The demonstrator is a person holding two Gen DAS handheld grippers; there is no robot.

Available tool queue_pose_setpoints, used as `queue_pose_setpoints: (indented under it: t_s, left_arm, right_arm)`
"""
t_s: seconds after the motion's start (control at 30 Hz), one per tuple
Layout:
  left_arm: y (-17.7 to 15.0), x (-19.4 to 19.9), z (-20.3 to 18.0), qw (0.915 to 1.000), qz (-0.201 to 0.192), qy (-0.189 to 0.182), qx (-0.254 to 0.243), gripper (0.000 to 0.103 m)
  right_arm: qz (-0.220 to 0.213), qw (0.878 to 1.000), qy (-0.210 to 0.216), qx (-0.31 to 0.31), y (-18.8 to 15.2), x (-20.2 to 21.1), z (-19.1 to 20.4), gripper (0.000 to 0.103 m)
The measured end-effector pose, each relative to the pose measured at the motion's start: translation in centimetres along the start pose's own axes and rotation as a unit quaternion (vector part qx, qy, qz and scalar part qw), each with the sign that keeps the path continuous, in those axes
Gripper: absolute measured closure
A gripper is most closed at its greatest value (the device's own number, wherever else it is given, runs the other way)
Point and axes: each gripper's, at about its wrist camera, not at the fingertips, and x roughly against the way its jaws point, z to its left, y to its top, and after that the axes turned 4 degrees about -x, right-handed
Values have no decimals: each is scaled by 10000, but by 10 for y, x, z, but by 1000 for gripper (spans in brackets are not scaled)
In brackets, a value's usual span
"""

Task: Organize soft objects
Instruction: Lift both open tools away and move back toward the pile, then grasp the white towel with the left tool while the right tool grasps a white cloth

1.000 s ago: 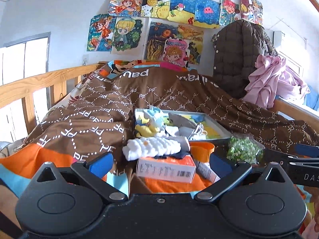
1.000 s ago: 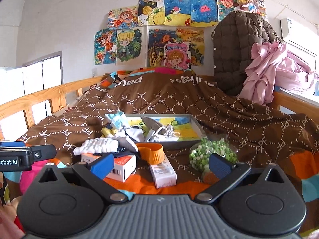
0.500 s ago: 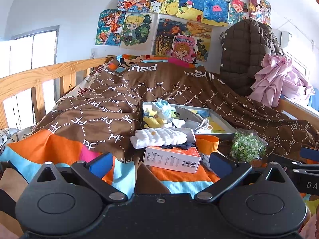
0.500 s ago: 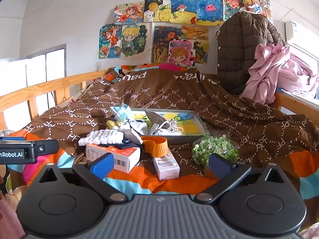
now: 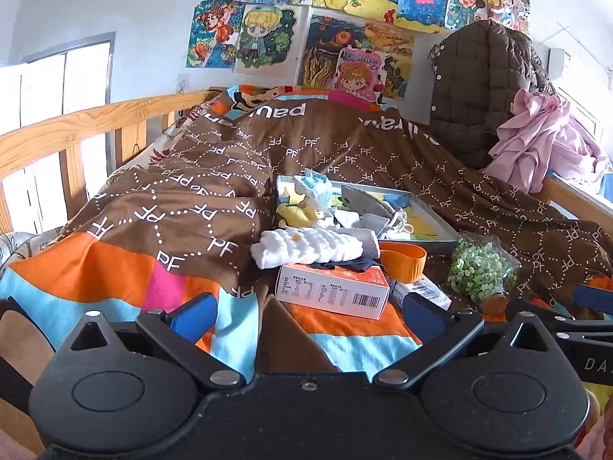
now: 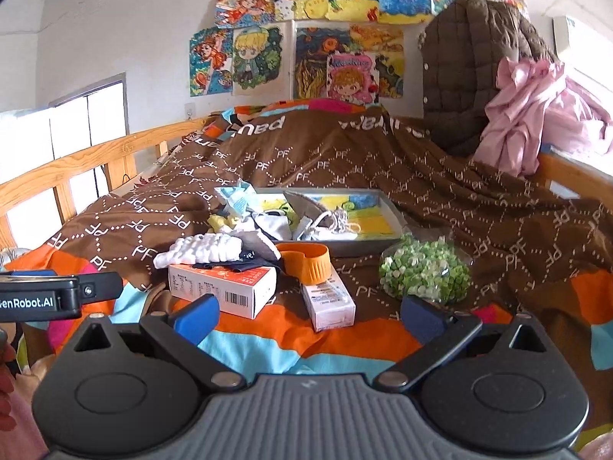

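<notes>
A white knobbly cloth (image 5: pixel 306 247) (image 6: pixel 199 251) lies on an orange-and-white box (image 5: pixel 331 291) (image 6: pixel 222 287), with a dark cloth under it. Behind, a grey tray (image 5: pixel 429 218) (image 6: pixel 387 207) holds small socks, a yellow soft piece (image 5: pixel 299 214) and a light-blue one (image 6: pixel 237 199). My left gripper (image 5: pixel 308 316) is open, short of the box, nothing between its fingers. My right gripper (image 6: pixel 308 312) is also open, above the bed's front edge, near a small white box (image 6: pixel 329 303).
An orange ring-shaped holder (image 6: pixel 306 262) and a clear bag of green beads (image 6: pixel 425 272) sit on the brown quilt (image 5: pixel 191 199). A wooden rail (image 5: pixel 76 134) runs along the left. A brown jacket (image 6: pixel 467 80) and pink cloth (image 6: pixel 528 111) hang at the right.
Both grippers have drawn back and lifted slightly, so more of the striped quilt edge shows in front of the boxes. The objects on the bed have not moved.
</notes>
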Motion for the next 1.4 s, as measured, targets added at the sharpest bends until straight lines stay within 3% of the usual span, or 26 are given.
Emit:
queue_pose_setpoints:
  t_s: [0.3,0.67,0.9,0.97,1.1,1.2,1.3,1.4]
  left_arm:
    - [15,-22,9,9998,183,-40,-62,1]
    - [39,-80,25,9956,651,-551,-391,1]
    - [53,-116,42,9925,667,-637,-803,1]
    - [56,-127,49,9930,675,-673,-693,1]
    - [55,-151,68,9931,831,-831,22,1]
    - [52,-169,77,9860,1119,-1081,596,1]
    - [50,-180,79,9783,1310,-1236,1024,1]
    - [46,-183,78,9741,1389,-1390,1116,1]
  right_arm:
    - [302,9991,194,-203,8,-28,-11,0]
    - [220,9974,167,670,20,-73,4,0]
    - [292,9909,518,1210,24,-104,12,0]
    - [169,9876,571,1452,27,-114,16,0]
    - [-185,9800,534,1906,32,-138,22,0]
    - [-336,9770,407,2066,34,-155,23,0]
    - [-178,9788,498,1979,35,-171,24,0]
    - [-96,9759,562,2105,34,-184,29,1]
